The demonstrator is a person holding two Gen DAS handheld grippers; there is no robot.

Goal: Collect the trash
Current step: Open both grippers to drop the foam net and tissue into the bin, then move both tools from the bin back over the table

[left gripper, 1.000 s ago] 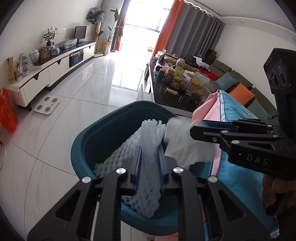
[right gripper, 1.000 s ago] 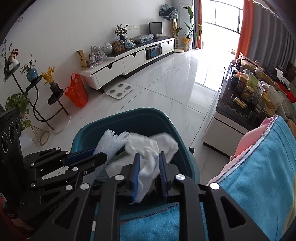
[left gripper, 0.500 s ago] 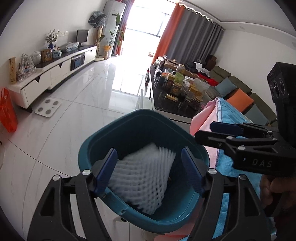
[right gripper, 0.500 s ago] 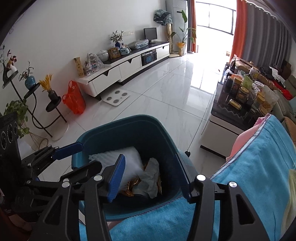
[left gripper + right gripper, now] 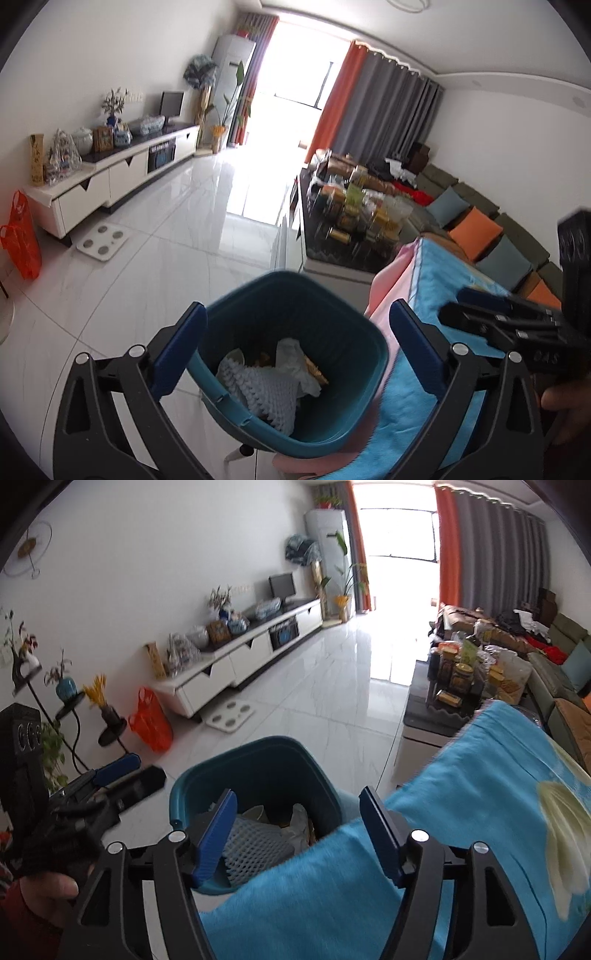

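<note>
Left wrist view looks right down into the teal bin (image 5: 354, 332) with the foam net (image 5: 266, 391) and crumpled tissue (image 5: 291, 358) lying inside; right wrist view mostly catches the blue cloth (image 5: 461, 812). Left gripper (image 5: 295, 343) and right gripper (image 5: 299, 827) both tilt downward over the bin, jaws opening with nothing between them.

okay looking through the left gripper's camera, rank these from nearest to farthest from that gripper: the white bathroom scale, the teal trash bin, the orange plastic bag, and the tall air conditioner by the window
1. Teal trash bin: right under the opening jaws of the left gripper.
2. White bathroom scale: on the floor, ahead and left.
3. Orange plastic bag: far left, beside the TV cabinet; close to the scale, so this order is uncertain.
4. Tall air conditioner: far corner by the window.
</note>
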